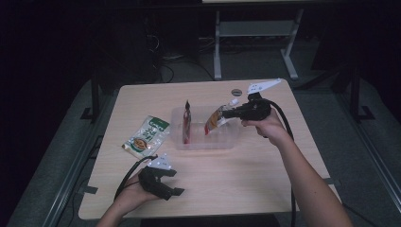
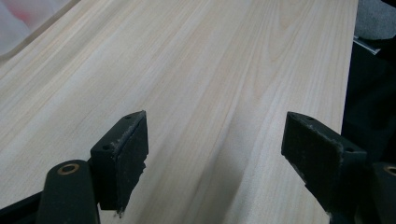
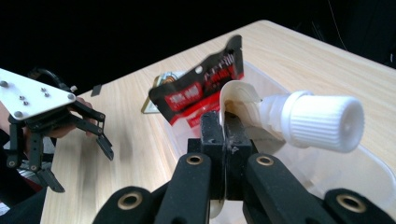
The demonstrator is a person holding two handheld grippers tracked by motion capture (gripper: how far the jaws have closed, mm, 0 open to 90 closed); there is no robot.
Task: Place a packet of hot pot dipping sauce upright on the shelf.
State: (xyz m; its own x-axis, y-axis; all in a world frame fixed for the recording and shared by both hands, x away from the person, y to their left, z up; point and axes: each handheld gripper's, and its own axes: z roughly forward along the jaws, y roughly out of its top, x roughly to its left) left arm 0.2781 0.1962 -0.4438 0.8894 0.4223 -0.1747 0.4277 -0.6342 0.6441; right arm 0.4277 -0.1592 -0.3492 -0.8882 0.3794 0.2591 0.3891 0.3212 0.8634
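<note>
right tongs (image 3: 225, 140) clamp spouted pouch (image 3: 243, 100) | cap (image 3: 322, 120) | bin (image 1: 227, 142)

You look down on the table (image 1: 265, 170) from above your side. Each gripper view rides low and close along its jaws; both share the tabletop.

Sachet (image 1: 187, 121) upright in bin (image 1: 203, 143), packet (image 1: 146, 135) left on table (image 1: 236, 175)

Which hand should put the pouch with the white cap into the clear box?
Right. The right hand-held gripper is shut on the spouted pouch over the clear box. The left hand-held gripper is open near the table's front edge.
</note>
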